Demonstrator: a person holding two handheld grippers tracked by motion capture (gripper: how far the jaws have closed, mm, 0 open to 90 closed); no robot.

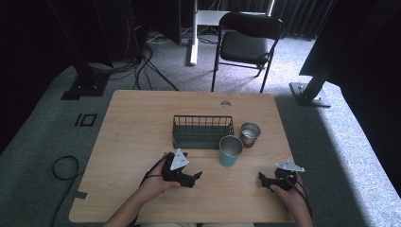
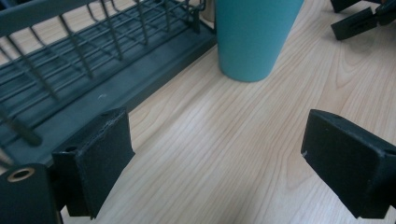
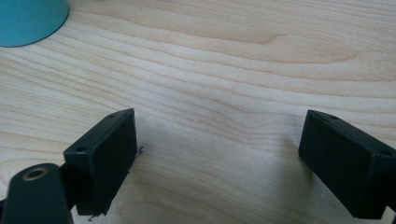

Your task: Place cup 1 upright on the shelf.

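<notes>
A: Where does the teal cup (image 1: 231, 151) stand?

B: Take the wire rack (image 1: 202, 131) as the mark. The cup stands upright on the wooden table (image 1: 137, 127), just in front of the rack's right end, close to it but whether touching I cannot tell. A smaller metal cup (image 1: 249, 134) stands at the rack's right end, just behind the teal one.

A: And the grippers?

B: The left gripper (image 1: 193, 177) rests in front of the rack, nearer the person, pointing towards the teal cup. Its jaws stand wide apart with nothing between them; in the left gripper view the cup (image 2: 254, 37) rises ahead of them beside the rack (image 2: 88, 79). The right gripper (image 1: 263, 178) lies further right of the rack, in front of the metal cup, jaws likewise wide and bare over the wood; the teal cup's base (image 3: 30, 18) sits at the top left corner of its view.

A: How will the cup handle?

B: I judge it a light, stiff metal tumbler with a smooth coated wall, so likely slippery. It tapers towards the base, and pads could slide down. Better to take it across the upper wall, below the rim, squarely, with a firm squeeze. It looks empty, though I cannot be sure.
</notes>
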